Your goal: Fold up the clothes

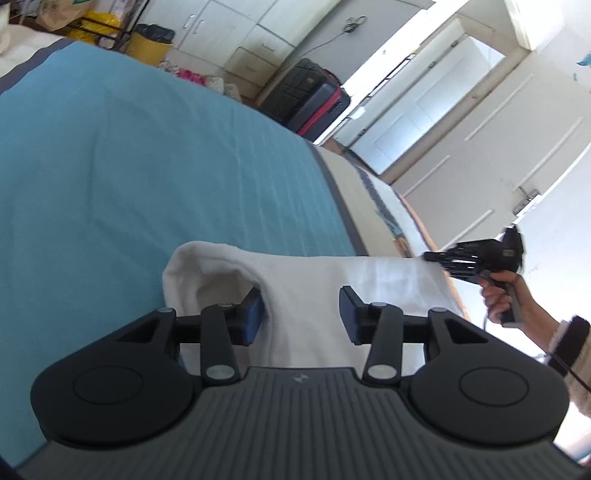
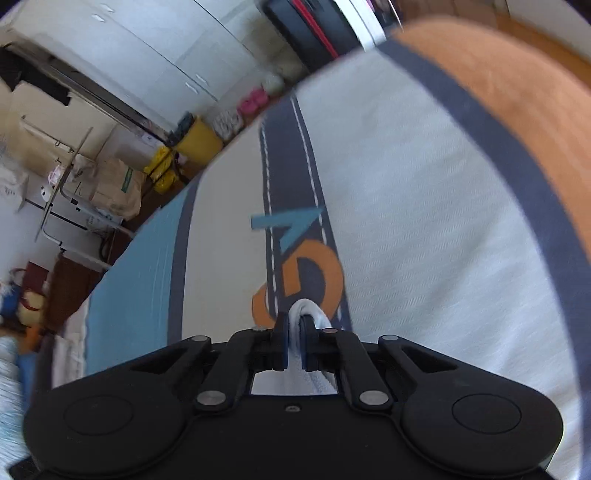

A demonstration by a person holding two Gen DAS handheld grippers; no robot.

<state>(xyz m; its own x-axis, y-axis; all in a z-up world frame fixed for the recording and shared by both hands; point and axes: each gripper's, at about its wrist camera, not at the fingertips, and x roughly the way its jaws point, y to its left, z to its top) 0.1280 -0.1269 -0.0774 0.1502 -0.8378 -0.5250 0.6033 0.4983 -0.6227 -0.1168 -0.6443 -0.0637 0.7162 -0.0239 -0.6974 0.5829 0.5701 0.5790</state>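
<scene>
A white garment [image 1: 303, 280] lies on the bed, across the line between the teal sheet [image 1: 129, 166] and a cream band. My left gripper [image 1: 302, 314] hovers just over it, open. The left finger [image 1: 255, 314] sits at a rolled fold, and neither pad presses the cloth. Off to the right, a person's hand [image 1: 498, 295] holds my right gripper [image 1: 434, 256] at the garment's far edge. In the right wrist view that right gripper [image 2: 293, 332] is shut on a pinched fold of white cloth [image 2: 306, 310] above the patterned bedcover [image 2: 424, 221].
The bed's far edge runs diagonally. Beyond it stand a black suitcase with red trim [image 1: 314, 99], a yellow bin [image 1: 149, 46], white cupboards [image 1: 251, 33] and pale doors [image 1: 480, 129]. Bags and a metal rack [image 2: 66, 177] crowd the floor.
</scene>
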